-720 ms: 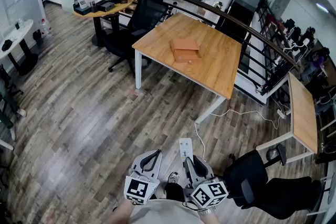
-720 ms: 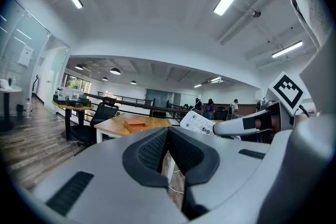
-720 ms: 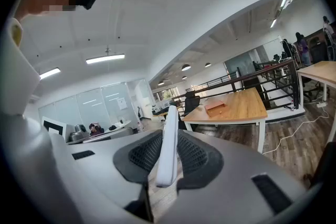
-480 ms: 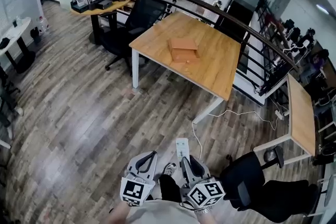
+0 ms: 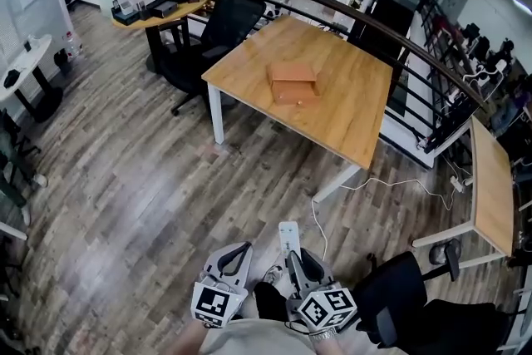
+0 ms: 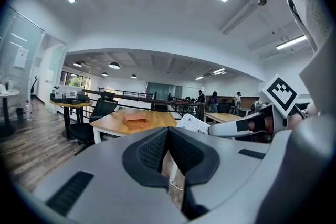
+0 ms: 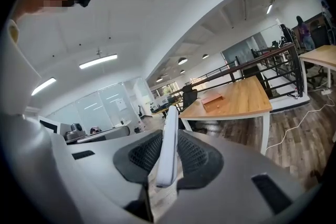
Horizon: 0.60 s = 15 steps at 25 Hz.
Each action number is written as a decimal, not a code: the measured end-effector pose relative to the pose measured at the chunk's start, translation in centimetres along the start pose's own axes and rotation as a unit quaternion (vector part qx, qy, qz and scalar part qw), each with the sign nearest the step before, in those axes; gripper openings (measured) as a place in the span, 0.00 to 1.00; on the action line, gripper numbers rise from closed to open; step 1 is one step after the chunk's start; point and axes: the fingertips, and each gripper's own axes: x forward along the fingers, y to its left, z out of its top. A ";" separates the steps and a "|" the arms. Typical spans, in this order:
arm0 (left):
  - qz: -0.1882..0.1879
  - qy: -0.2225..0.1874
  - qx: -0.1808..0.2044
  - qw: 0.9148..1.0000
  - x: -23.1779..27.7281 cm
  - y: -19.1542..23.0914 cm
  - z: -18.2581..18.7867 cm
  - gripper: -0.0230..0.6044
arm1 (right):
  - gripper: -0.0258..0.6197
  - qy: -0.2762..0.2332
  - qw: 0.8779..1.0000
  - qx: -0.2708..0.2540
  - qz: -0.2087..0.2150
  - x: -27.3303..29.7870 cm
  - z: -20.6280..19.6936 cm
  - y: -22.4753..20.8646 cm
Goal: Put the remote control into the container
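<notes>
A white remote control [image 5: 290, 237] [image 7: 168, 145] [image 6: 192, 124] stands on edge between the jaws of my right gripper [image 5: 300, 260] [image 7: 167, 157], which is shut on it. My left gripper [image 5: 236, 256] [image 6: 167, 150] is beside it at the bottom of the head view, shut with nothing between its jaws. Far ahead, a small brown wooden container [image 5: 293, 82] [image 6: 136, 122] [image 7: 212, 102] with a drawer sits on a light wooden table [image 5: 349, 108] [image 7: 247, 99] [image 6: 107, 121]. Both grippers are held low over the floor, well away from the table.
A black office chair [image 5: 218, 29] stands at the table's far left corner, another black chair [image 5: 420, 312] at my lower right. A white cable [image 5: 366, 183] trails on the wood floor. A second wooden desk [image 5: 492, 195] is on the right; a railing [image 5: 332, 6] runs behind the table.
The view has shifted slightly toward the table, which sits a little closer and more centred. Both grippers keep their places; the right one still holds the remote.
</notes>
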 end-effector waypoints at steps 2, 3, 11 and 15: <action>0.001 0.002 0.003 1.000 2.7 -0.2 0.8 0.05 | 0.20 -0.002 1.000 0.004 0.005 1.4 1.7 -2.2; 0.003 0.006 0.007 1.000 4.1 -0.4 1.3 0.05 | 0.20 -0.004 1.000 0.003 0.007 2.1 2.7 -3.4; 0.032 0.016 0.020 0.999 13.9 -2.4 4.8 0.05 | 0.20 -0.032 0.999 -0.005 0.019 4.1 10.4 -12.2; 0.035 0.021 0.016 0.999 17.0 -3.4 5.2 0.05 | 0.20 -0.037 0.999 0.001 0.020 4.6 12.1 -15.2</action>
